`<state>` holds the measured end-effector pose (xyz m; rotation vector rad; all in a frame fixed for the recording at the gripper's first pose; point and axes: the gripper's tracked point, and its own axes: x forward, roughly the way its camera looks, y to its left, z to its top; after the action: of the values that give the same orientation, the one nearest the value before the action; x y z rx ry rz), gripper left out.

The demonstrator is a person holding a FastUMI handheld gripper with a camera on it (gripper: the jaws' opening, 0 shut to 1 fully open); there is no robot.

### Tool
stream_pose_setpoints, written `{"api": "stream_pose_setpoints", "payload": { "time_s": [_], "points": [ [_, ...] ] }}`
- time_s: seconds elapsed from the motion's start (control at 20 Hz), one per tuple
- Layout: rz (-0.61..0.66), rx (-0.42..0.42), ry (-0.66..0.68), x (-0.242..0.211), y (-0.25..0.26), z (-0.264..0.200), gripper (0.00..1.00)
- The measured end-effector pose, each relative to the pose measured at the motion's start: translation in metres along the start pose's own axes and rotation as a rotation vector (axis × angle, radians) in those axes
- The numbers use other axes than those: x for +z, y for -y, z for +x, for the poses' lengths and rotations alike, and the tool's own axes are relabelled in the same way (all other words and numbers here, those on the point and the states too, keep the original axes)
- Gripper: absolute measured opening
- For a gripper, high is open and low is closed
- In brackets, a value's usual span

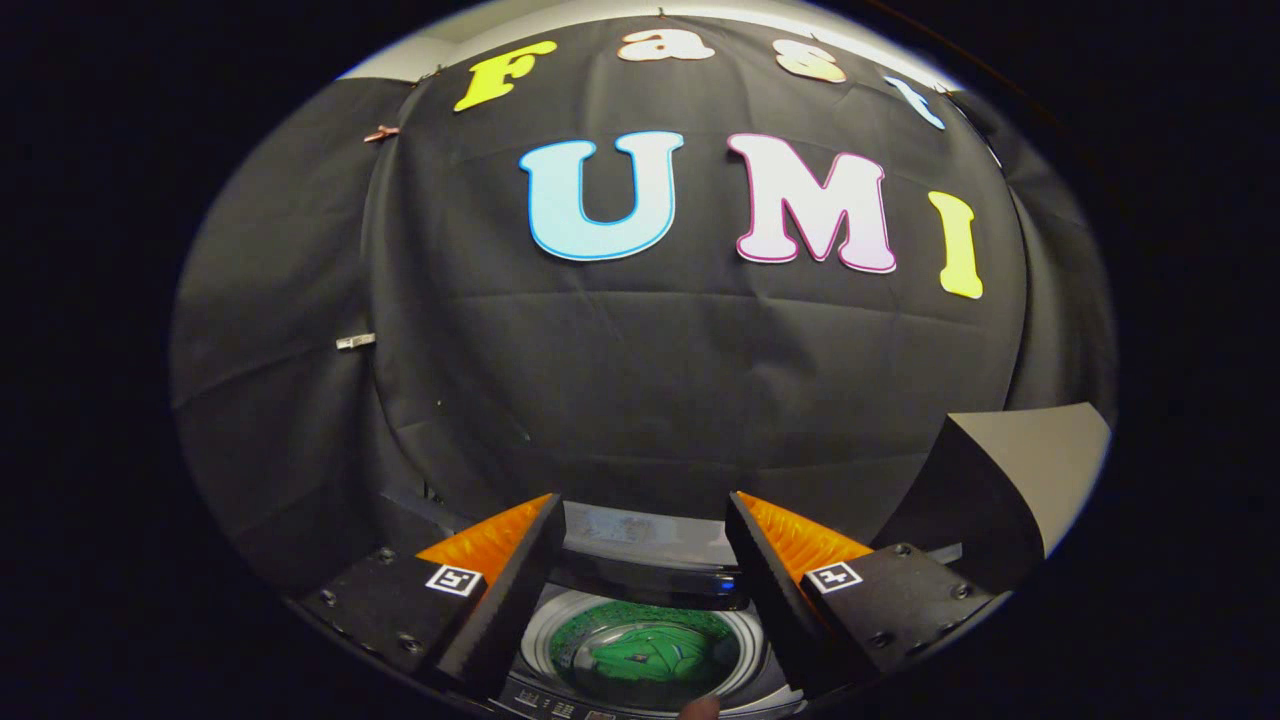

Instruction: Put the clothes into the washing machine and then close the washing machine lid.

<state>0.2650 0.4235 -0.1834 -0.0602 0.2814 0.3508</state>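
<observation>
Below and between the fingers, the washing machine (640, 640) sits with its round drum mouth uncovered, and green clothes (645, 655) lie inside the drum, seen past its pale rim. The gripper (645, 560) hangs above it with its fingers spread apart and nothing between them; it is released. The dark, glossy band just beyond the drum, between the fingertips, looks like the raised lid (650, 580) or the machine's back edge; I cannot tell which. A small rounded shape at the near edge of the control panel (580, 705) may be a fingertip (700, 708) of the person, but it is too small to be sure.

Judging from this, the clothes are in and the lid is what remains. The risk is in the closing: the lid's surface looks smooth and shiny, so open fingers pushing it could slide off. If it drops freely it could slam. A fold of the green cloth riding near the rim could get caught under the lid and keep it from seating. The possible fingertip near the panel would also be in the lid's path.

Behind the machine, black cloth (640, 380) hangs in creases as the booth's wall. To the right, a pale panel (1050, 470) stands near the machine.
</observation>
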Motion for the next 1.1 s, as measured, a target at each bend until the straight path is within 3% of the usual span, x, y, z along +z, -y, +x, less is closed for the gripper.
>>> {"api": "stream_pose_setpoints", "payload": {
  "time_s": [0.4,0.7,1.1],
  "points": [
    [-0.042,0.035,-0.002,-0.028,-0.016,-0.035,1.0],
    [-0.031,0.028,0.071,-0.008,-0.016,-0.067,1.0],
    [-0.024,0.007,0.218,0.044,0.0,-0.147,1.0]
  ]
}}
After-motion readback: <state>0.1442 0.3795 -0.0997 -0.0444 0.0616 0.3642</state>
